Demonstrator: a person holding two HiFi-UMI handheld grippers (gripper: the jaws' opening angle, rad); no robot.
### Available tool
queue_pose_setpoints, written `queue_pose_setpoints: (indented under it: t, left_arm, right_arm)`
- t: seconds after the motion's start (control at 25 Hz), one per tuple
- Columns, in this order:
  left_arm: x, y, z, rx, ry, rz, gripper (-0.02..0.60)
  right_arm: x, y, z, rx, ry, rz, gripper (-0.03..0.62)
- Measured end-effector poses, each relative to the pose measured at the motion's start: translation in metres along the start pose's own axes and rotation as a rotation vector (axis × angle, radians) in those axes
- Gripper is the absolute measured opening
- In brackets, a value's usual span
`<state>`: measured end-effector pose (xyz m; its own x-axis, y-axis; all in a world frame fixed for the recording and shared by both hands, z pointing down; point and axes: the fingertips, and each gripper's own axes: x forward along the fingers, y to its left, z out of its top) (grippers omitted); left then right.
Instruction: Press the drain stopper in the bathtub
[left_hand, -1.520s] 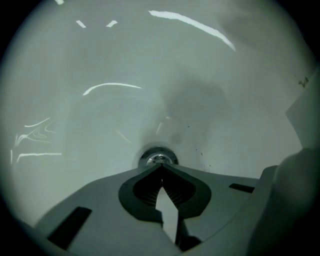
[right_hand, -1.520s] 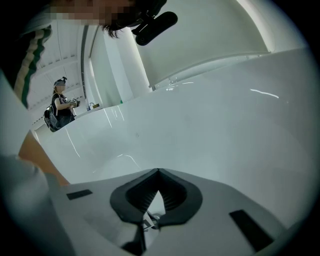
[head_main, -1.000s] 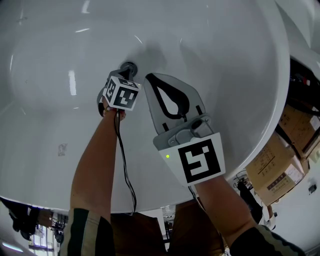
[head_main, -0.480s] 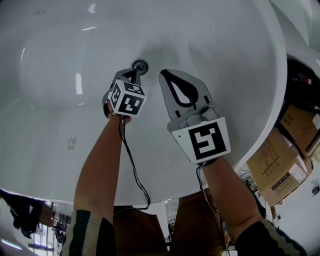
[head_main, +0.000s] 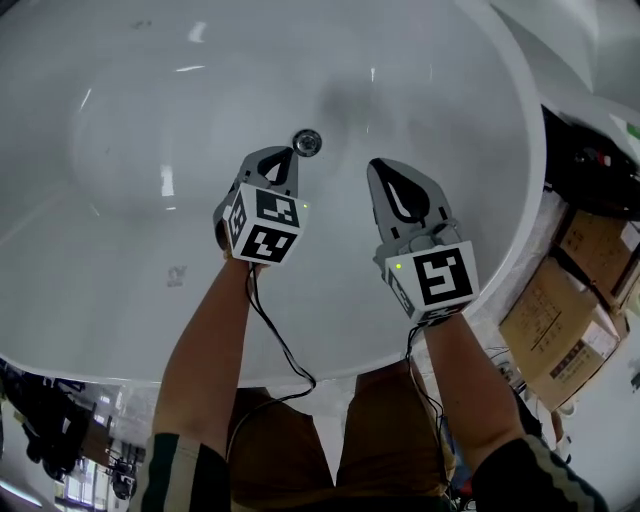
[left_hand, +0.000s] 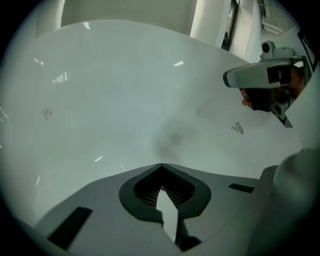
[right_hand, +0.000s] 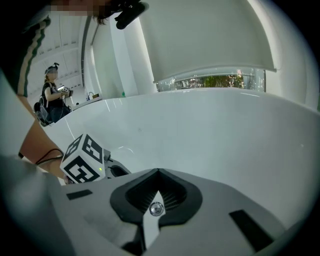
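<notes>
Centrally, a round chrome drain stopper (head_main: 307, 142) sits in the white oval bathtub (head_main: 120, 150). Left gripper (head_main: 288, 155), jaws together on nothing, points just beside the stopper; right gripper (head_main: 381, 166), likewise closed, hangs farther off. Best practice: centre the closed tips over it and press squarely.

Bright, even light; glare streaks on bathtub (head_main: 120, 120); fisheye-warped edges

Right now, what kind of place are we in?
Probably a storeroom or workshop, not a home bathroom: a white bathtub with a drain stopper stands beside stacked cardboard boxes.
</notes>
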<state>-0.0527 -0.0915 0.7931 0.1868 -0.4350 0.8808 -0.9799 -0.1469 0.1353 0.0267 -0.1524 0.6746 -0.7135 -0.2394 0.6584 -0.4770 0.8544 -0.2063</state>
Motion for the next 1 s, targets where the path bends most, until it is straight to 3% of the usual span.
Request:
queue_pose_setpoints:
  t: [0.2, 0.52, 0.84, 1.0]
  left_arm:
    - [-0.054, 0.008, 0.031, -0.049, -0.097, -0.009, 0.008]
    - [-0.147, -0.003, 0.087, -0.034, -0.258, -0.05, 0.008]
    - [-0.255, -0.002, 0.142, -0.009, -0.426, -0.074, 0.008]
    - [-0.319, -0.001, 0.179, -0.018, -0.509, -0.067, 0.008]
  right_arm:
    - [-0.014, 0.012, 0.028, 0.018, -0.027, -0.019, 0.011]
    - [-0.045, 0.038, 0.087, -0.02, -0.073, -0.011, 0.011]
    - [-0.096, 0.088, 0.159, -0.112, -0.128, 0.057, 0.011]
    - [-0.129, 0.109, 0.216, -0.151, -0.168, 0.096, 0.011]
